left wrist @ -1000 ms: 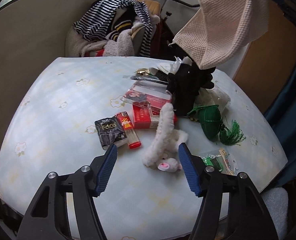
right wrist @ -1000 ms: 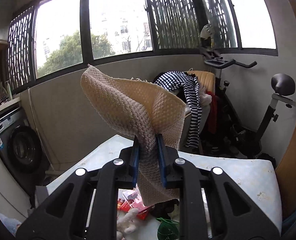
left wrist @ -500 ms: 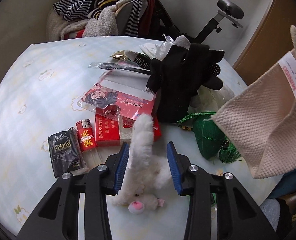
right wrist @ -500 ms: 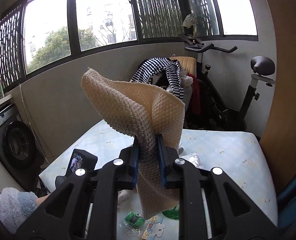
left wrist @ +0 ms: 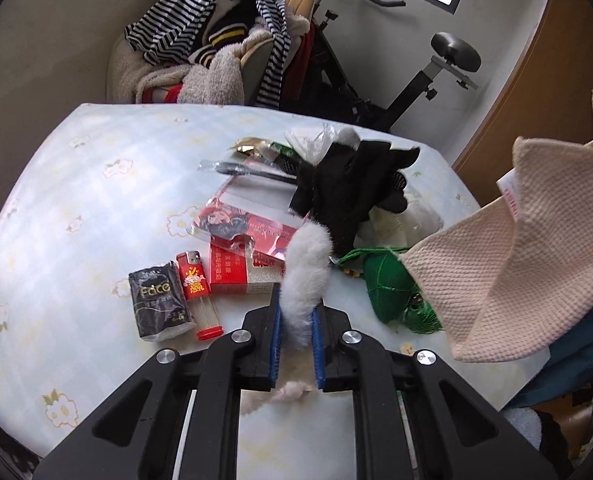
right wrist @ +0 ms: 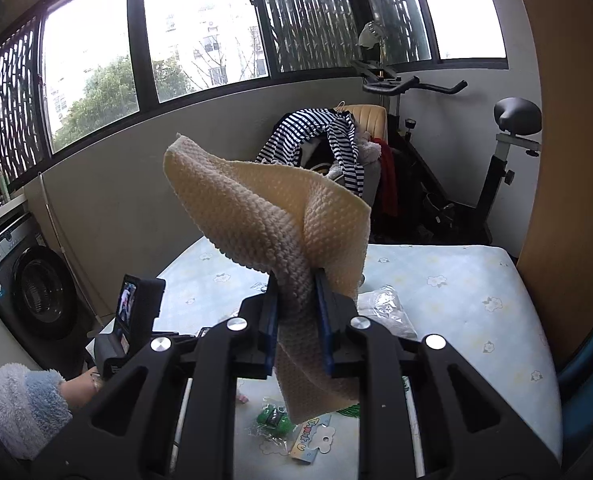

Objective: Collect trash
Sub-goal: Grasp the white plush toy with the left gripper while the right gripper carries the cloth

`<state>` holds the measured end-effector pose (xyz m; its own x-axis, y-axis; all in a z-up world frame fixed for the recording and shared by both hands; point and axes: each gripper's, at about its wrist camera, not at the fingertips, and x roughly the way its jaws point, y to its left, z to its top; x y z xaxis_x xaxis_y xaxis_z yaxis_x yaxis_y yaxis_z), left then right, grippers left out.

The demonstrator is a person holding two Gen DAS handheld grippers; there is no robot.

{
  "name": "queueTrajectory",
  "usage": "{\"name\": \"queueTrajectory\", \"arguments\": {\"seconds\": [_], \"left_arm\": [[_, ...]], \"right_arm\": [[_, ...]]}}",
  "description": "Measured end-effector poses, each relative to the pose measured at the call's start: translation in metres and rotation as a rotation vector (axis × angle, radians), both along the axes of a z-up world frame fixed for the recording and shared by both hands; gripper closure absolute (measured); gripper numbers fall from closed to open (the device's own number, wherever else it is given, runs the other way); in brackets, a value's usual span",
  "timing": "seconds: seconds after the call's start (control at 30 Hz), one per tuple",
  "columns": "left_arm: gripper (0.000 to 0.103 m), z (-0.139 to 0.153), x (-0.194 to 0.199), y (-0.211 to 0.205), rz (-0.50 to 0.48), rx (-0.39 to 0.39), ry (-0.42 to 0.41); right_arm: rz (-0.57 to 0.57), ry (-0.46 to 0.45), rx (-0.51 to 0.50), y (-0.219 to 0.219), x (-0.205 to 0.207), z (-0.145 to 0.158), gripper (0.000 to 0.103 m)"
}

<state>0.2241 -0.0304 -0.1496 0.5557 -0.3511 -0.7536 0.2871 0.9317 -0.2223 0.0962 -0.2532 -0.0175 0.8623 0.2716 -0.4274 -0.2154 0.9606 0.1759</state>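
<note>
White plush toy (left wrist: pixel 302 276) clamped in left tool (left wrist: pixel 295 326) low over desk (left wrist: pixel 96 200), red box (left wrist: pixel 240 270) at its 10 o'clock, lighter (left wrist: pixel 198 290) and tissue pack (left wrist: pixel 158 300) at 9, green pouch (left wrist: pixel 388 284) at 3, beige cloth (right wrist: pixel 280 236) pinched in raised right tool (right wrist: pixel 296 312).

Left gripper (left wrist: pixel 295 334) clamping white furry toy (left wrist: pixel 305 276), possibly plush, beside red lighter (left wrist: pixel 197 294), green bundle (left wrist: pixel 392 290)
</note>
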Motion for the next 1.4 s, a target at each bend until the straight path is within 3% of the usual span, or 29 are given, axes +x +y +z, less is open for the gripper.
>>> {"name": "queueTrajectory", "arguments": {"seconds": [0.3,0.67,0.83,1.03,1.4], "left_arm": [[0.09,0.075,-0.076,0.016,0.022,-0.03,-0.121],[0.09,0.089,-0.203,0.055,0.062,-0.061,-0.103],[0.09,0.084,-0.25,0.066,0.079,-0.054,-0.092],[0.09,0.08,-0.284,0.07,0.091,-0.047,-0.101],[0.09,0.051,-0.275,0.072,0.095,-0.043,-0.042]], "right_arm": [[0.064,-0.025,0.002,0.007,-0.043,0.029,0.083],[0.208,0.099,0.032,0.023,-0.122,0.023,0.083],[0.265,0.192,0.026,0.036,-0.151,-0.005,0.083],[0.326,0.365,-0.001,0.06,-0.164,-0.06,0.083],[0.363,0.626,-0.072,0.09,-0.143,-0.153,0.082]]}}
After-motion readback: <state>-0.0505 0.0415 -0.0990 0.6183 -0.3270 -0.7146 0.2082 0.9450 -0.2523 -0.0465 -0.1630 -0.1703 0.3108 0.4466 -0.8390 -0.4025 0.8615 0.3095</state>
